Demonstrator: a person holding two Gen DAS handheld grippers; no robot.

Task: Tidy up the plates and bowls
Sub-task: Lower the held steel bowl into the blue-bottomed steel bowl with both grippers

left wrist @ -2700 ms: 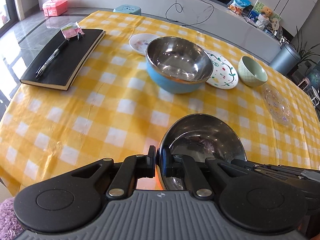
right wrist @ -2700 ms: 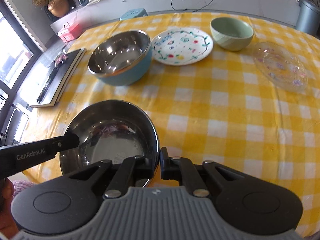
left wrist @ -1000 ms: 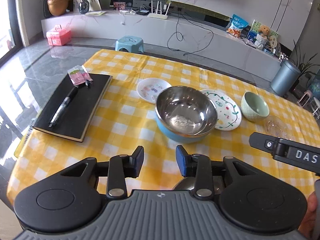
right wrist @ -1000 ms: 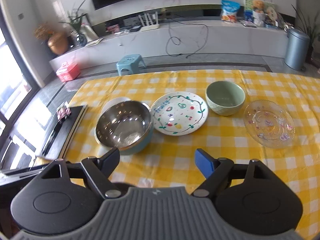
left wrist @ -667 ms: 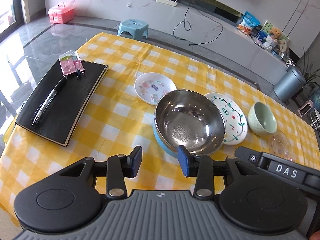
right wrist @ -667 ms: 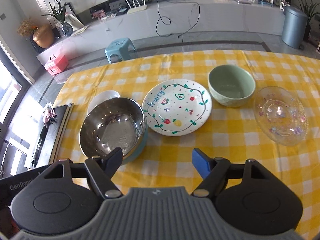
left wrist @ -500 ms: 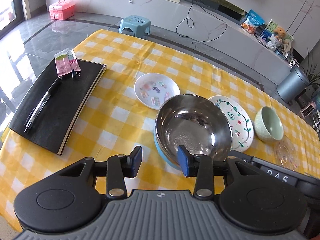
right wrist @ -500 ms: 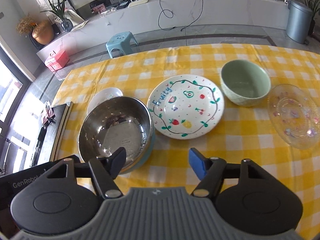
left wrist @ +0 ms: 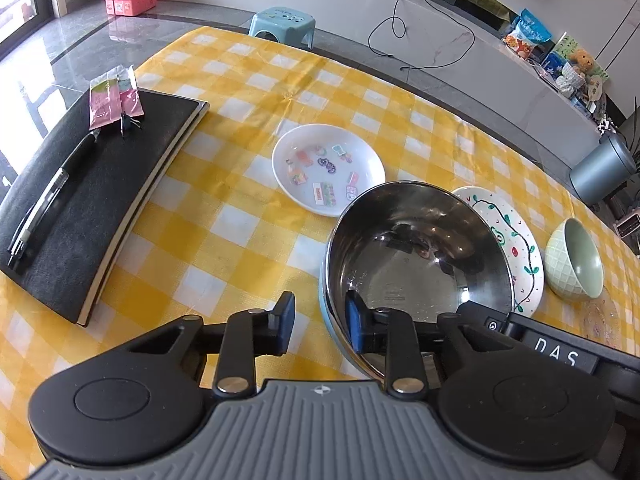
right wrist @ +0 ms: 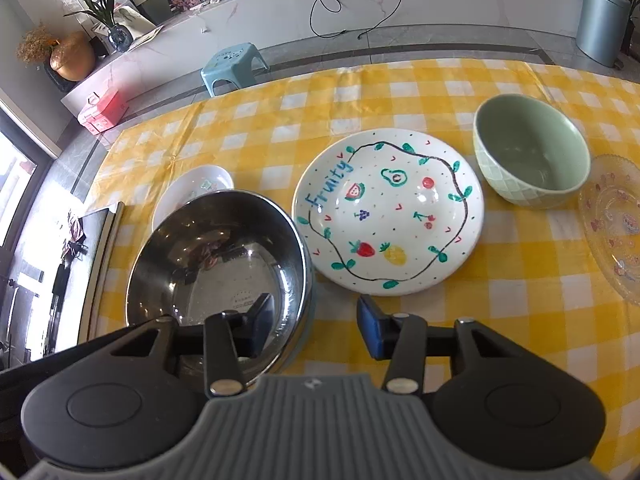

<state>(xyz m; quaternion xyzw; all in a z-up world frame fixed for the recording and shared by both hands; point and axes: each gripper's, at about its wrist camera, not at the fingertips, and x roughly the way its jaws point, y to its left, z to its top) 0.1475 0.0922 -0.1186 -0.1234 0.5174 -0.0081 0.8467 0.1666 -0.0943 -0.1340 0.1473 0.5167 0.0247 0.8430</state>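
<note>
both the left gripper (left wrist: pixel 318 322) and right gripper (right wrist: pixel 316 326) straddled opposite rims of the shiny steel bowl with blue outside (left wrist: pixel 416 264) on the yellow checked tablecloth (left wrist: pixel 224 240), jaws just closing, not yet clamped; uneven closing could tip it onto the fruit-painted white plate (right wrist: pixel 388 212).

I get bright daylight in both views, pouring in from the window (right wrist: pixel 16 184) on the left, where the glass blows out to white and throws glare across the grey floor (left wrist: pixel 60 60). The steel bowl (left wrist: pixel 416 264) mirrors blurred reflections. Focus is sharp mid-frame; the fisheye bends the desk (right wrist: pixel 460 80) edge, and the corners darken.
</note>
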